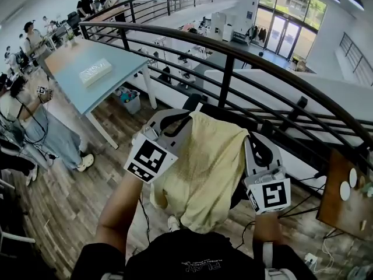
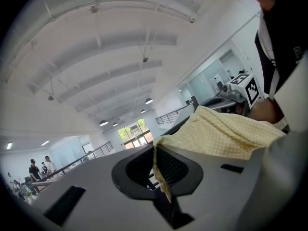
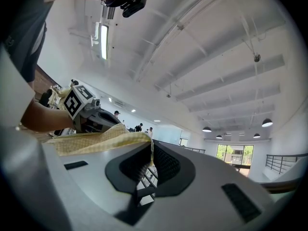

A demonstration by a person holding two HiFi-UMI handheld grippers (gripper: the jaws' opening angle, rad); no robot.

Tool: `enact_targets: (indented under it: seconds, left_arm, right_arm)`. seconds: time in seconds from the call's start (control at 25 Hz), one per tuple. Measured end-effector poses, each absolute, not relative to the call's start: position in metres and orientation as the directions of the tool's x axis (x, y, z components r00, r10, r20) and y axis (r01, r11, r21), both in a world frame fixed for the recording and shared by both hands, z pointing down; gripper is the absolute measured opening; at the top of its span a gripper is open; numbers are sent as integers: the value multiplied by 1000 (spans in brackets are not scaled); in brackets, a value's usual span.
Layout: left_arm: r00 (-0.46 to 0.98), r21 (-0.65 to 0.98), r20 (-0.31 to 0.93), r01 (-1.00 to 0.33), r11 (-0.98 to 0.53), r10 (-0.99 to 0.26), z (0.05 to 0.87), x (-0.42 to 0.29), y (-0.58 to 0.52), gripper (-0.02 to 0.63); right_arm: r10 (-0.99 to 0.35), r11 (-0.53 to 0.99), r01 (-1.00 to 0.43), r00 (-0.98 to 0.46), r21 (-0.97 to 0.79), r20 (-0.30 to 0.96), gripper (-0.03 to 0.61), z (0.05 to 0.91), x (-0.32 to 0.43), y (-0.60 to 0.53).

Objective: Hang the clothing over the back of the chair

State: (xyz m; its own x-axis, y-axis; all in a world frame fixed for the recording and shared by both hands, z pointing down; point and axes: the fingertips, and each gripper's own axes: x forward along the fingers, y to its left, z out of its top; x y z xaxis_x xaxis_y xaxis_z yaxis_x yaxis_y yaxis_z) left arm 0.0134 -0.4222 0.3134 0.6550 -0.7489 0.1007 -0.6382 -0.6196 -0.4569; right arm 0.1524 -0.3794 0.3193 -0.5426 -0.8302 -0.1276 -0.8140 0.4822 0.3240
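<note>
Pale bin (image 1: 132, 104) under blue table (image 1: 87, 77) held coloured bits. Left gripper (image 1: 187, 112) and right gripper (image 1: 252, 137) each clenched a top corner of pale-yellow waffle-weave garment (image 1: 201, 168); it hung crumpled btwn them, held in mid-air.

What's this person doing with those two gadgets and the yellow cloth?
A person holds a two-jaw gripper in each hand. The left gripper and the right gripper are each shut on the top edge of a pale yellow garment, which hangs spread between them in front of a black railing. It is not draped over a chair yet.
</note>
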Motion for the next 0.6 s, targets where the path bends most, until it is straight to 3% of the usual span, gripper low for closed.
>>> enact_targets:
  seconds: [0.6]
  left_arm:
    - [715, -484, 170, -539, -689, -678, 327, 19, -444, 31]
  right_arm:
    - [-888, 403, -842, -454, 358, -68, 28, 333, 159, -391]
